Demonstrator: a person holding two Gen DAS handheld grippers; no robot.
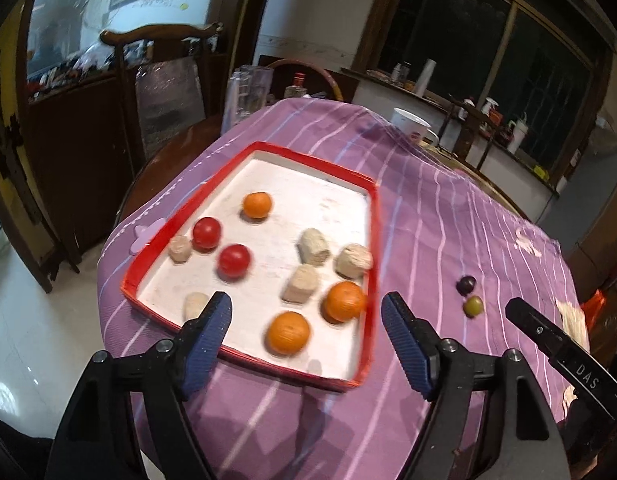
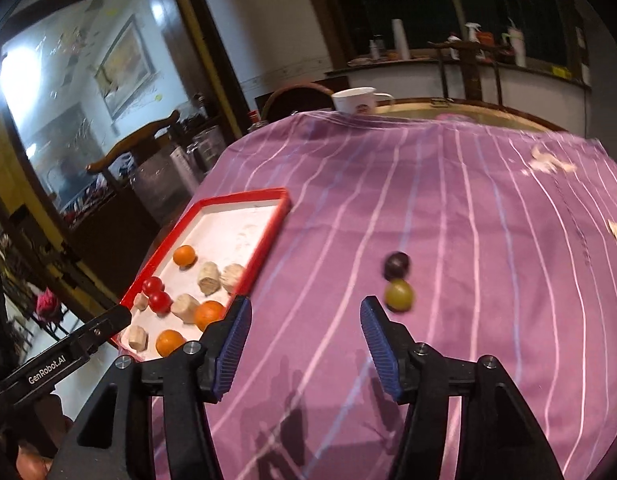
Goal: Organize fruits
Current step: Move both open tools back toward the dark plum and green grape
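Observation:
A red-rimmed white tray lies on the purple striped cloth. It holds three oranges, two red fruits and several pale beige lumps. My left gripper hovers open over the tray's near edge, with nothing between its blue pads. A dark purple fruit and a green one lie together on the cloth right of the tray. My right gripper stands open and empty just short and left of them.
A white mug stands at the table's far edge. Pale scraps lie on the cloth at the right. A wooden chair stands beyond the table's left side, and a cluttered counter runs under the dark window.

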